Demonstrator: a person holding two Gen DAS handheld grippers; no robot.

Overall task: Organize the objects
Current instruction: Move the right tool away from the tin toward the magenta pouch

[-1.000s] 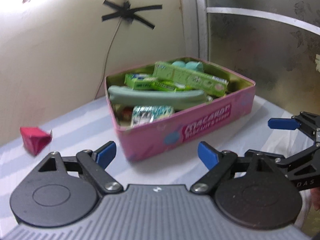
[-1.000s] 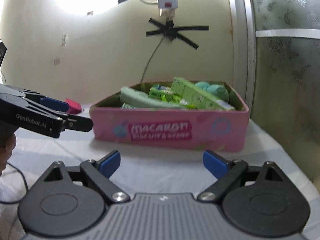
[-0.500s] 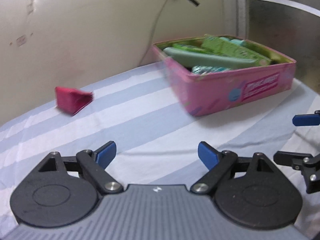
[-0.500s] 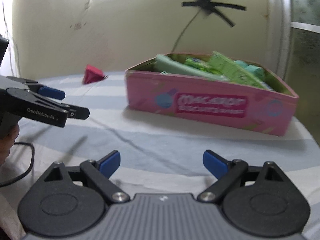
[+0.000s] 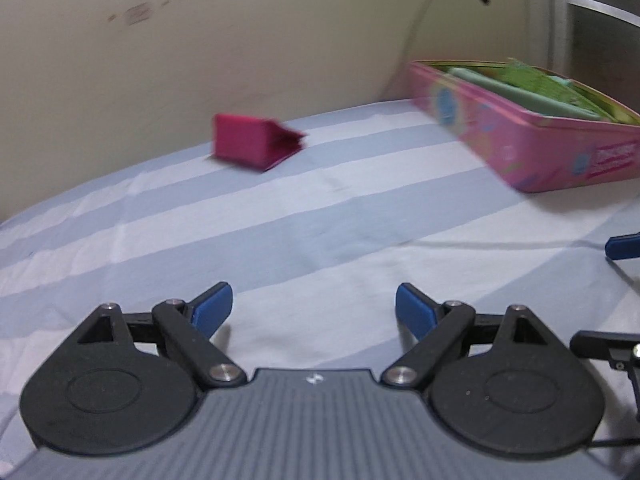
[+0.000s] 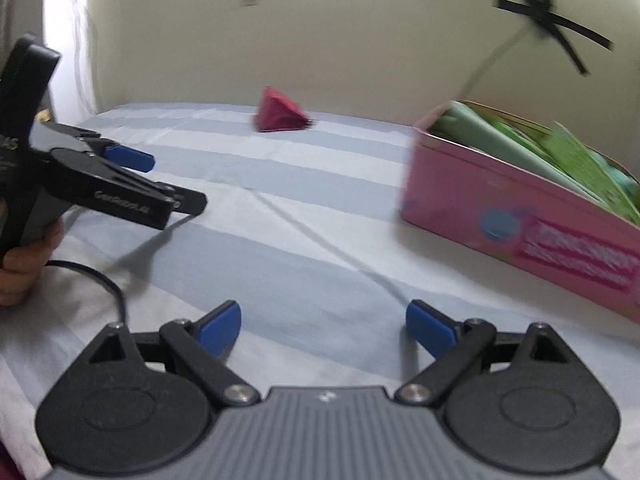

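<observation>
Both claws stood wide open and held nothing. Left claw [image 5: 314, 306] pointed down at a slant over the blue-and-white striped sheet [image 5: 280, 240], its blue pads [image 5: 212, 306] well apart with only bare cloth between them. Ahead of it and a little to its left lay a small red box [image 5: 256, 146], tipped on its side near the wall [image 5: 200, 40]. Far off to its right sat the pink tin [image 5: 532, 148], crowded with green packets [image 5: 532, 80].

Right claw [image 6: 324, 326] tilted down likewise, empty and spread. From it the red box [image 6: 280, 116] lay well ahead, slightly left; the tin [image 6: 520, 208] was near on its right. A hand [image 6: 24, 268] gripped the left claw's handle at its left, that claw [image 6: 152, 176] reaching forward above the sheet [image 6: 300, 220], apart from everything. A black cable [image 6: 100, 280] curled beneath the hand.
</observation>
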